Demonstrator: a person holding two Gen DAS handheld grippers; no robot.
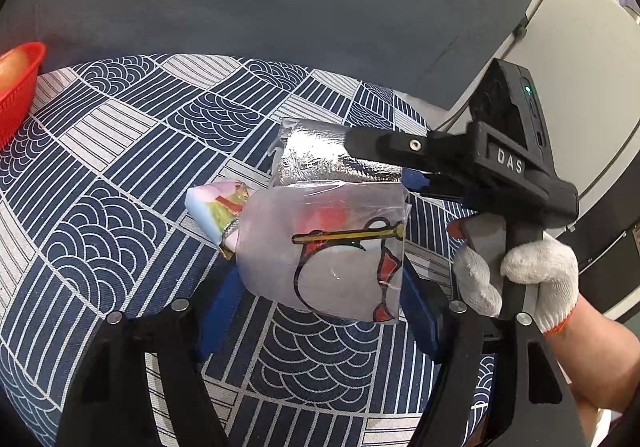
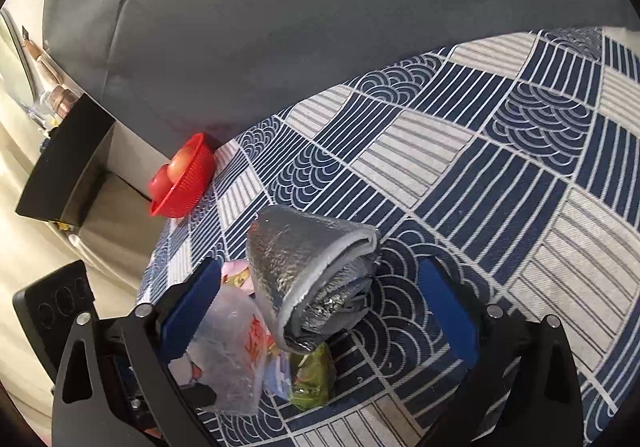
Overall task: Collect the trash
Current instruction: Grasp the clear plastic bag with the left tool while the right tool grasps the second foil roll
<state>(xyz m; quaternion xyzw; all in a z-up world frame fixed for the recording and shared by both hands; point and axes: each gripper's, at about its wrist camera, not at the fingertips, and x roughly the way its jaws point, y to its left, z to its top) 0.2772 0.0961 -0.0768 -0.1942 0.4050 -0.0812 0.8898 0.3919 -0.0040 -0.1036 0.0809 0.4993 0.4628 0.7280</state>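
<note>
On the patterned desk, the left gripper has its jaws apart around a clear printed wrapper at centre. To the right, the right gripper brackets a folded foil pad, jaws also apart; its long axis runs near-left to far-right. Closing off-centre could likely flip the springy pad or drag the wrappers.

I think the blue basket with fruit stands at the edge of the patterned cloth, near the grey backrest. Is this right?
Not quite: the basket is red, not blue. The right wrist view shows it with fruit inside, standing at the edge of the patterned cloth near the grey backrest.
</note>
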